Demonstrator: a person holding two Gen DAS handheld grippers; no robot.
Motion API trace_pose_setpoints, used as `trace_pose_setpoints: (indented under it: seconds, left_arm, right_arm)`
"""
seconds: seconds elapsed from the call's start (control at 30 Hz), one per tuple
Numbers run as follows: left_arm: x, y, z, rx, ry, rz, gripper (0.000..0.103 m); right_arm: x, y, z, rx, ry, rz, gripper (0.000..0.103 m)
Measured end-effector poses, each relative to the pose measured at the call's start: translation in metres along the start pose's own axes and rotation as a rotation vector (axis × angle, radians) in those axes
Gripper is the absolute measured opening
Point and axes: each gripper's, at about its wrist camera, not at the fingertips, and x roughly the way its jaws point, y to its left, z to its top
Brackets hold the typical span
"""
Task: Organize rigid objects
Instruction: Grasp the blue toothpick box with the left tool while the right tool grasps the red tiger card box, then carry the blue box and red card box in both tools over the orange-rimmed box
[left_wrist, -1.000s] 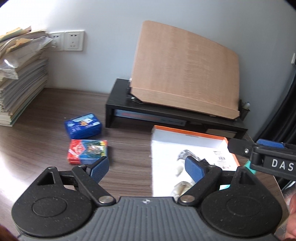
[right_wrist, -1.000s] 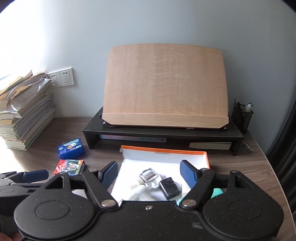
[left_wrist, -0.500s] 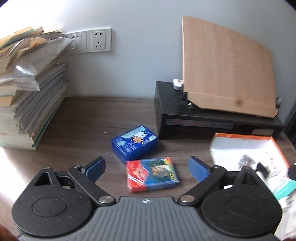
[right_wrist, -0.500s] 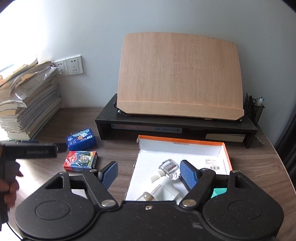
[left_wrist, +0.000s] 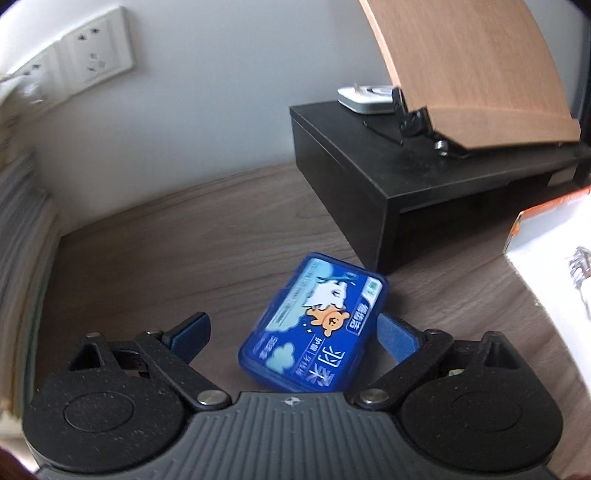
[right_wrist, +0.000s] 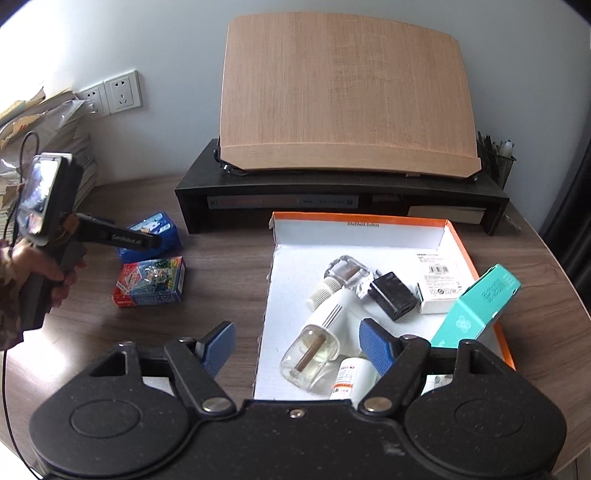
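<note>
On the dark wood-grain bench (left_wrist: 192, 251), the flat blue plastic case (left_wrist: 314, 328) was straddled askew by the wide-open, empty left tongs (left_wrist: 291, 334), jaws just widened; it seemingly touched one pad, so it could be twisted away on closing. The right tongs (right_wrist: 297, 345) were held open, empty, above the orange-rimmed white cardboard box (right_wrist: 354, 218).

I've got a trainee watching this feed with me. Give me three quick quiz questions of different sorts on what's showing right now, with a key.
1. True or false: the left gripper is shut on the blue case.
2. Which lies inside the orange-rimmed box? A) red card box B) black charger C) blue case
3. Fill in: the teal carton leans on the box's ______ rim, as seen from the right wrist.

Key
1. False: the case lies between the pads, but the jaws stand wide, with a clear gap at the left pad.
2. B
3. right
</note>
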Motion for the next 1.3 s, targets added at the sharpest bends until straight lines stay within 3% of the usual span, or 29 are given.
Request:
trace_pose_setpoints:
  seconds: [0.03, 0.17, 0.33, 0.57, 0.87, 1.03, 1.17, 1.23, 1.3]
  left_arm:
    - [0.004, 0.002, 0.001, 0.002, 0.006, -0.005, 0.097]
    - [0.011, 0.007, -0.002, -0.012, 0.019, -0.075, 0.064]
    - [-0.01, 0.021, -0.016, -0.082, -0.006, -0.043, 0.063]
    - [-0.077, 0.057, -0.056, -0.241, -0.02, 0.031, 0.063]
    - [-0.137, 0.069, -0.122, -0.412, -0.017, 0.023, 0.063]
    - [-0.153, 0.069, -0.141, -0.474, -0.015, 0.031, 0.063]
    - [-0.161, 0.066, -0.147, -0.503, -0.025, 0.058, 0.063]
    - [-0.162, 0.065, -0.148, -0.523, -0.03, 0.065, 0.063]
    - [-0.158, 0.062, -0.145, -0.535, -0.031, 0.07, 0.063]
  right_arm:
    - [0.001, 0.002, -0.001, 0.003, 0.003, 0.0, 0.087]
    - [0.01, 0.017, 0.0, 0.0, 0.018, 0.023, 0.088]
    - [0.03, 0.052, 0.009, -0.056, 0.029, 0.107, 0.09]
    - [0.074, 0.109, 0.026, -0.201, 0.023, 0.232, 0.09]
    - [0.123, 0.151, 0.046, -0.791, 0.001, 0.393, 0.09]
    - [0.154, 0.161, 0.066, -0.901, 0.08, 0.533, 0.09]
    - [0.176, 0.158, 0.088, -0.898, 0.244, 0.662, 0.09]
    - [0.185, 0.156, 0.088, -0.885, 0.318, 0.684, 0.09]
    - [0.187, 0.155, 0.079, -0.901, 0.325, 0.661, 0.09]
